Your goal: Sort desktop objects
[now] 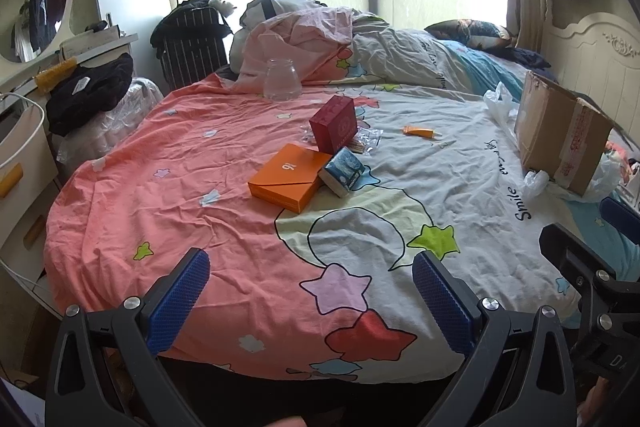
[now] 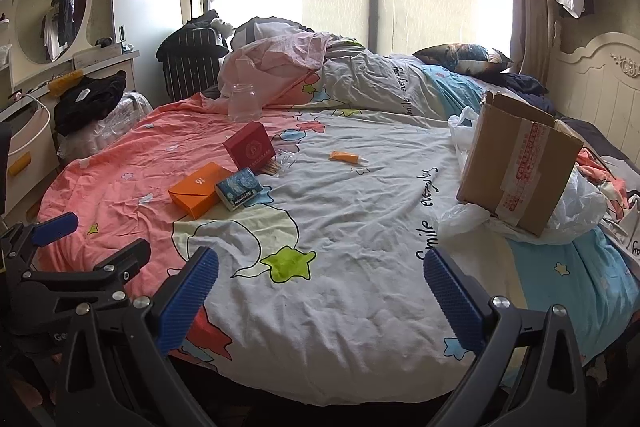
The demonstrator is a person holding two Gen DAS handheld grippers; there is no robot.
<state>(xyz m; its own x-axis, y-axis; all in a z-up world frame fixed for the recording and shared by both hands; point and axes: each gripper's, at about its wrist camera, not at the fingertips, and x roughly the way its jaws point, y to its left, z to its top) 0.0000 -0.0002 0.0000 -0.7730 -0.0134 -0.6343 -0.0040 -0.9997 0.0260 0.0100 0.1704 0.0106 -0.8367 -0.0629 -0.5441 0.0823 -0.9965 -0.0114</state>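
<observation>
two claws spread wide and empty, left claw (image 1: 311, 291), right claw (image 2: 320, 287), orange box (image 1: 289, 175) well ahead

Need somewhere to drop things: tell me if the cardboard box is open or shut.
Open. The cardboard box stands upright on the bed with its top flaps raised; its contents are hidden.

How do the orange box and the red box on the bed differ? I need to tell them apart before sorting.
The orange box is flat and wide, while the red box is taller and blockier. The orange box lies flat on the bedsheet; the red box stands tilted. The orange box sits nearer the cameras, the red box behind it. Both are closed cardboard boxes, and neither is being touched.
</observation>
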